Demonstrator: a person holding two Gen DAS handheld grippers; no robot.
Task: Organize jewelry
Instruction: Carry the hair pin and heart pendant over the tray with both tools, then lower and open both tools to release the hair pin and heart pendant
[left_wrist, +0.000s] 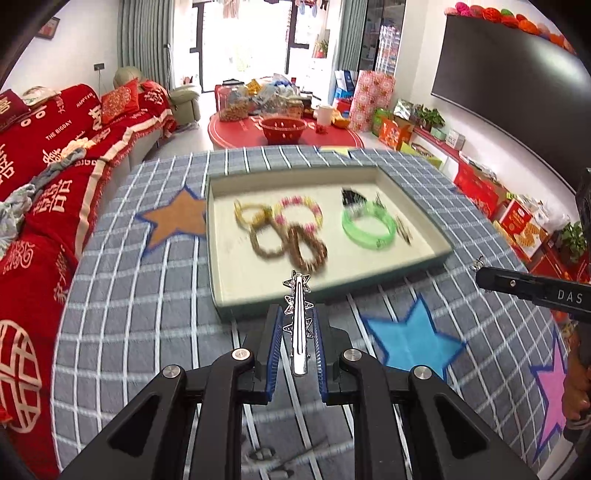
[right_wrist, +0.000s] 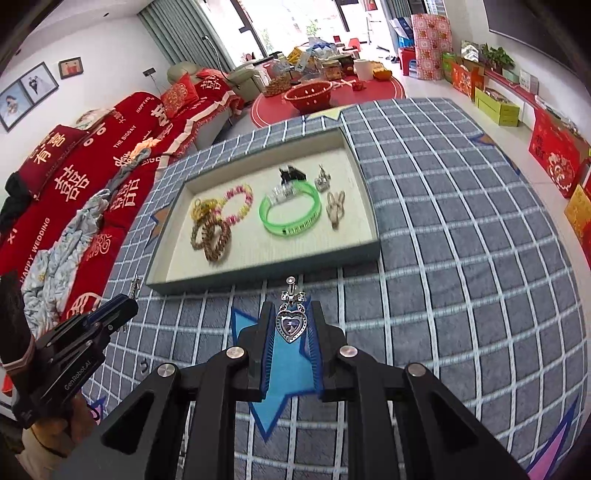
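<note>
My left gripper (left_wrist: 296, 314) is shut on a silver star hair clip (left_wrist: 298, 321), held just in front of the near wall of the shallow tray (left_wrist: 266, 295). My right gripper (right_wrist: 291, 314) is shut on a heart-shaped pendant (right_wrist: 290, 325), held above the cloth short of the tray (right_wrist: 266, 275). The tray holds beaded bracelets (left_wrist: 288, 236), a green bangle (left_wrist: 369, 227) and small clips (right_wrist: 335, 208). The right gripper also shows at the right edge of the left wrist view (left_wrist: 480, 275). The left gripper also shows at the left of the right wrist view (right_wrist: 125, 306).
The tray lies on a grey checked cloth (right_wrist: 461, 229) with star patches, a blue one (left_wrist: 413, 338) near my grippers. A red-covered sofa (left_wrist: 48, 155) stands to the left. A red low table (left_wrist: 284, 129) with clutter stands beyond.
</note>
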